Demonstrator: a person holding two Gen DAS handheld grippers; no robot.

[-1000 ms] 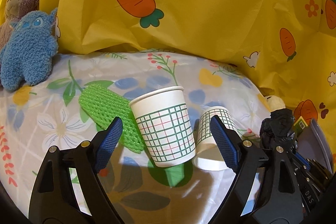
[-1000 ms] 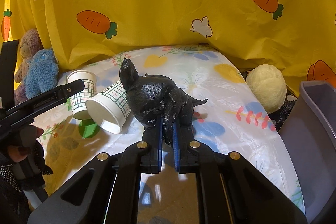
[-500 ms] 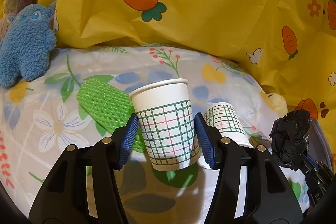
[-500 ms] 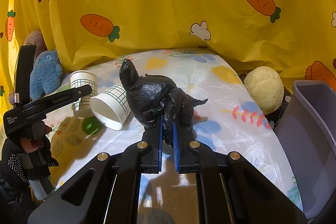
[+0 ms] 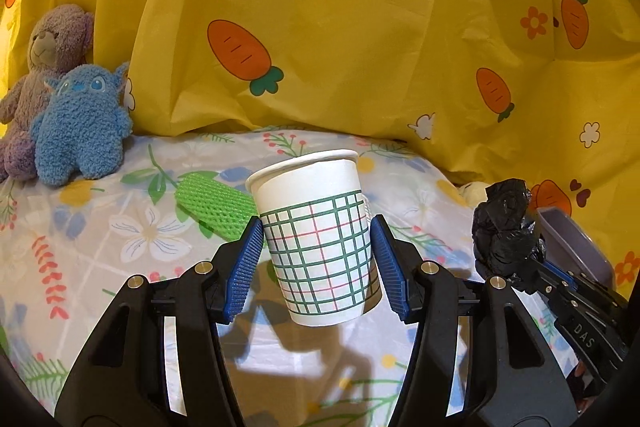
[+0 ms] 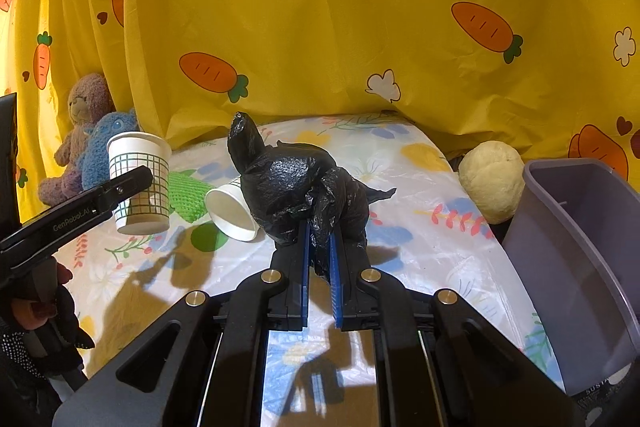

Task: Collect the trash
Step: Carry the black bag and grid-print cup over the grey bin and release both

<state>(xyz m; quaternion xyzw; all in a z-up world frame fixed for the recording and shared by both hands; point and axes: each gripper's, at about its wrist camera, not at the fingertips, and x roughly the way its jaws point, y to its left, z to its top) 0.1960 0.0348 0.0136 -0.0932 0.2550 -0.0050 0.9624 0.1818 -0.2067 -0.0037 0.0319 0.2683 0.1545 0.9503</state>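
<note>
Checked paper cup (image 5: 320,247) clamped upright between left gripper (image 5: 318,267) pads above floral tablecloth (image 5: 120,259), crumpled black bag (image 6: 304,195) pinched in closed right gripper (image 6: 319,267), second cup (image 6: 232,207) lay tipped beside green foam net (image 5: 216,205), grey bin (image 6: 580,259) at right.

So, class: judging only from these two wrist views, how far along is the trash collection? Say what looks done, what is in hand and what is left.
Done: nothing shows inside the visible part of the grey bin.
In hand: the left gripper is shut on a checked paper cup; the right gripper is shut on a crumpled black bag.
Left: a tipped cup and green foam netting lie on the tablecloth.
</note>
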